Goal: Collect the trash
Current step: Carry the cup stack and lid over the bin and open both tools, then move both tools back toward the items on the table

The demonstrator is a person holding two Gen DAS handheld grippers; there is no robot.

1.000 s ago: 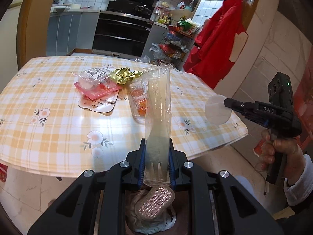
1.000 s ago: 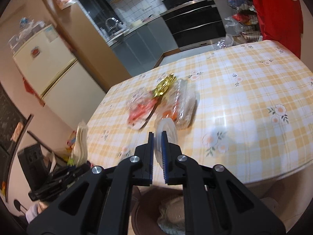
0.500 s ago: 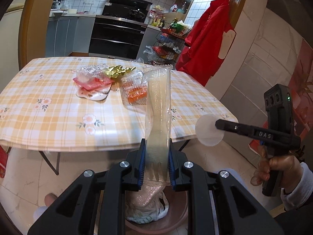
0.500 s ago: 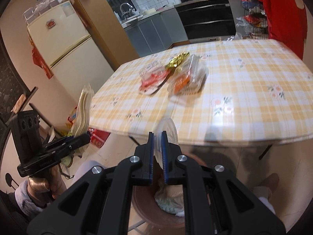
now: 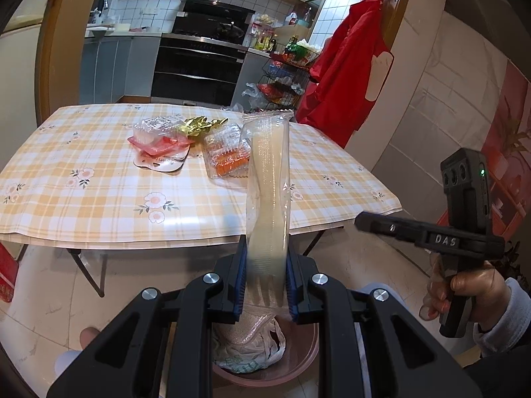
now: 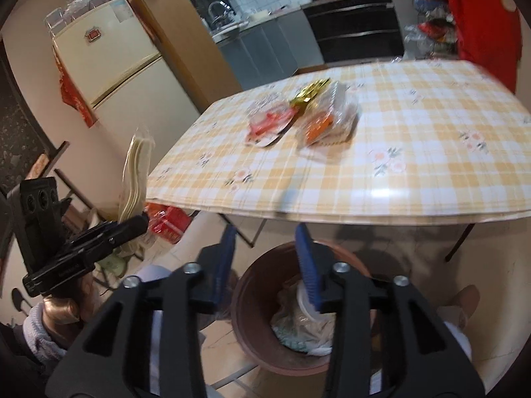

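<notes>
Bin (image 6: 252,315) below table (image 6: 415,179) edge — wrappers (image 6: 298,122) atop

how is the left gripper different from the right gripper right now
The left gripper is shut on the wrapped plastic fork, which stands upright between its jaws. The right gripper has just been opening and its jaws hold nothing. Both hang over the brown trash bin in front of the table.

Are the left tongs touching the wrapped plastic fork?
Touching. In the left wrist view, the left tongs have both blue pads pressed against the wrapped plastic fork, which stands upright between them.
</notes>
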